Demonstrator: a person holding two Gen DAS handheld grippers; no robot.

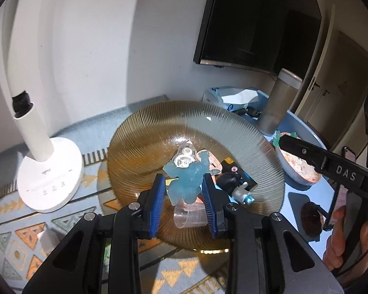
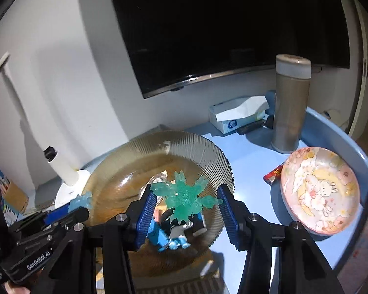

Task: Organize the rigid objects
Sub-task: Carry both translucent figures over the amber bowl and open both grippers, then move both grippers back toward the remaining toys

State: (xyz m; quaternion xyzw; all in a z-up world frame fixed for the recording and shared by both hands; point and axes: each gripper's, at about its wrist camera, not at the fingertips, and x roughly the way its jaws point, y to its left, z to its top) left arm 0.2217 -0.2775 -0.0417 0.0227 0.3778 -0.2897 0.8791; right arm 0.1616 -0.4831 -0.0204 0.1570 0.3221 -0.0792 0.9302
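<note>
**Mara:** Left gripper (image 1: 184, 196) is clamped on the blue figure (image 1: 187, 183), pads pressing it from both sides, right over the ribbed amber plate (image 1: 139, 142). Right gripper (image 2: 186, 208) has the green figure (image 2: 184, 197) between its pads, also above the plate, but whether it is truly pinched or the jaws are just standing around it, I can't tell.

**Dev:** What worries you?

**Mara:** Both tools crowd over the same plate. I'd guess they could knock each other, or a spiky limb could slip off a pad and the toy would drop onto the heap below. The plate looks like glass with a sloped rim, so a hard bump might shove it toward the white lamp base (image 1: 51, 174) just beside it.

**Dev:** Containers, biggest first?

**Mara:** The amber plate holds the pile: a clear gear piece (image 1: 185, 159), a black item, a small silver motor-like part (image 1: 243, 193), a clear cup (image 1: 189, 218) near its front rim, plus small blue blocks in the right wrist view. Right of the plate, the pink rabbit bowl (image 2: 321, 191) looks empty inside. Behind the plate stands a tall lidded tumbler (image 2: 290, 107), contents hidden, and a tissue box (image 2: 235, 115) beside it.
</note>
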